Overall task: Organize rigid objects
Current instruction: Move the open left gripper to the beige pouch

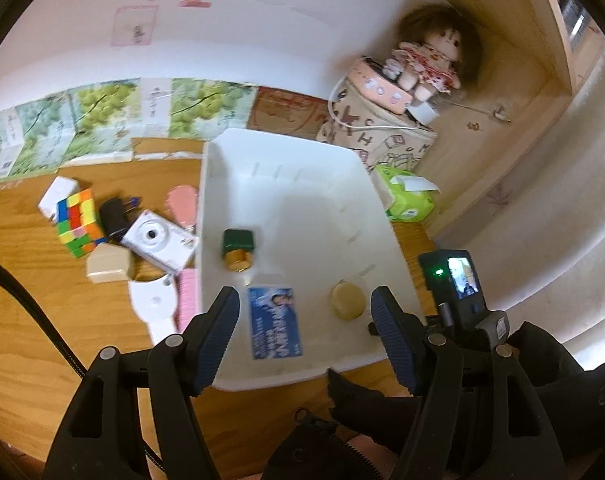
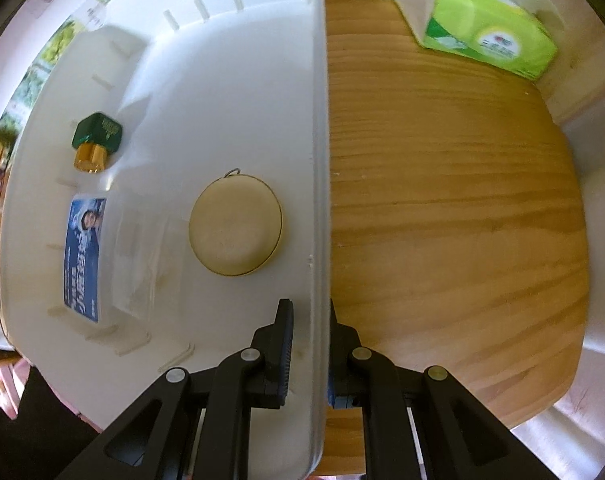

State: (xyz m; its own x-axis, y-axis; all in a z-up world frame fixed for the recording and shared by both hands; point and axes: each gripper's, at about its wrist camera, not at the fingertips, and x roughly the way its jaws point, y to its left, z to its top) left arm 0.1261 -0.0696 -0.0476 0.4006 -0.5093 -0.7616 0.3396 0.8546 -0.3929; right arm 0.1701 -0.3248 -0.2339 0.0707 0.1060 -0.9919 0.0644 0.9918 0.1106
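Left of our open, empty left gripper (image 1: 304,336) we see a multicoloured puzzle cube (image 1: 79,222) and white compact camera (image 1: 158,246); ahead lies a white plastic bin (image 1: 286,200). Our right gripper (image 2: 310,344) is clamped on the bin's right wall, a round cream disc (image 2: 235,225) inside ahead-left.

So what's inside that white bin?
Inside the white bin: a green-capped bottle, a blue printed card and a round cream disc. Whatever lies beneath the card stays hidden.
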